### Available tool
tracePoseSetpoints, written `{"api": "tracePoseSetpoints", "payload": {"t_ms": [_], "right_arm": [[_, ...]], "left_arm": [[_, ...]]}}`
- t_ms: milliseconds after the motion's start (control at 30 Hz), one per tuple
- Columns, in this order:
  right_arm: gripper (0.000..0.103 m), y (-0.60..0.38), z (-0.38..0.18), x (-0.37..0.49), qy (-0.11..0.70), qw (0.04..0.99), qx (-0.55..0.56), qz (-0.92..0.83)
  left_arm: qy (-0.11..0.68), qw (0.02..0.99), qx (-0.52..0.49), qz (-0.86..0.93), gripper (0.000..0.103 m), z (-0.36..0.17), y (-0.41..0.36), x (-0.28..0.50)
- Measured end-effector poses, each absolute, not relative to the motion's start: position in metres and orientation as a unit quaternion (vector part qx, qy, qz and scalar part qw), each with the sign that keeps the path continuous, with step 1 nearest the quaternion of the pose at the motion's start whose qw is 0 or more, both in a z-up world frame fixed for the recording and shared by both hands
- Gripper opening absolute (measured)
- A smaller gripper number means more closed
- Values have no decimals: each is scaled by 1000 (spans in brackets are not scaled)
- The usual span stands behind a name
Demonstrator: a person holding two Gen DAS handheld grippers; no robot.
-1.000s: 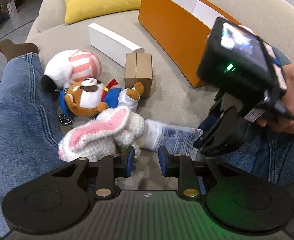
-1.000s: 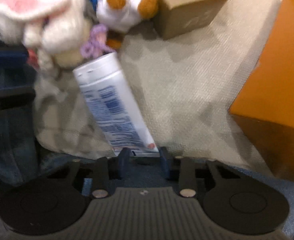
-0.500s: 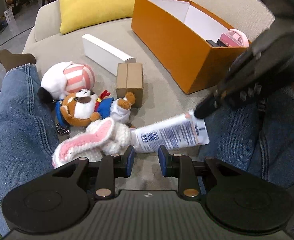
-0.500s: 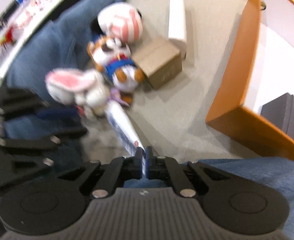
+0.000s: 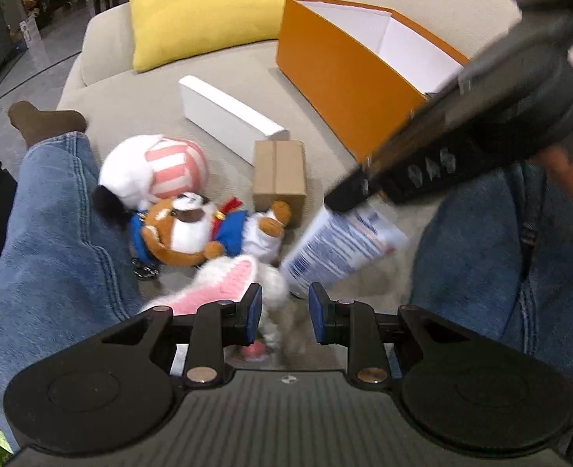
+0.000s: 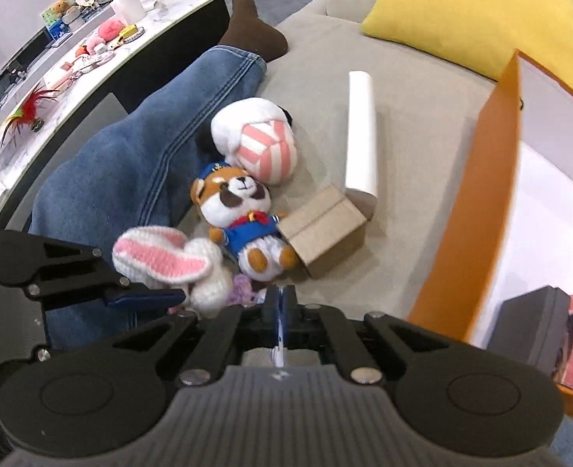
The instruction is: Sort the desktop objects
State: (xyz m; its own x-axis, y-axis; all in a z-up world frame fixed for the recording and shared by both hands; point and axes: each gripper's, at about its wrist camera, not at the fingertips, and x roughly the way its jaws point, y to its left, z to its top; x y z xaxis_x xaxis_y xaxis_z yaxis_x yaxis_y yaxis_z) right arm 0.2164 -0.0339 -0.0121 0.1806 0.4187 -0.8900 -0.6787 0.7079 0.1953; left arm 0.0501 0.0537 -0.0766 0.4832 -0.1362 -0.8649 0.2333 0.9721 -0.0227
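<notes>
Right gripper (image 6: 282,307): jaws clamped on the flat crimped end of the tube (image 5: 341,247), which hangs clear of the sofa (image 5: 162,116), cap end low.
Left gripper (image 5: 282,311): jaws apart, holding nothing, low over the bunny (image 5: 224,286).
Step in hand: carrying the tube to the orange box (image 6: 493,194), I judge (a black case already lies inside).
Doing it well: keep the pinch firm, since the thin crimp could slip; lift the dangling end over the near wall before letting go.
Pose: right gripper angled down from the upper right, across the left camera's view.
Farther off: bear (image 6: 243,210), brown carton (image 6: 325,229), striped plush (image 6: 263,148), white box (image 6: 360,128), all on the sofa.
</notes>
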Motion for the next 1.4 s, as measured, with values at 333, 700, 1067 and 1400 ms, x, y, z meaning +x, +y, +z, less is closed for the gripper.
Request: {"api": "tracePoseSetpoints", "payload": {"t_ms": [333,700,1067,1400], "right_arm": [[11,-46,-35,216,545,760,-75,347],[10,-80,-4,229,530,796,-78,281],[11,-56,-18,263,505,820,-87,257],[18,-66,-13,252,514,810,-78,270]], "left_arm": [[483,868,54,-103,29,-70,59,76],[482,867,42,-122,58,-75,43,125],[513,848,40,-125,59,-103,37,155],[520,844,32,-125,52,-117,38,161]]}}
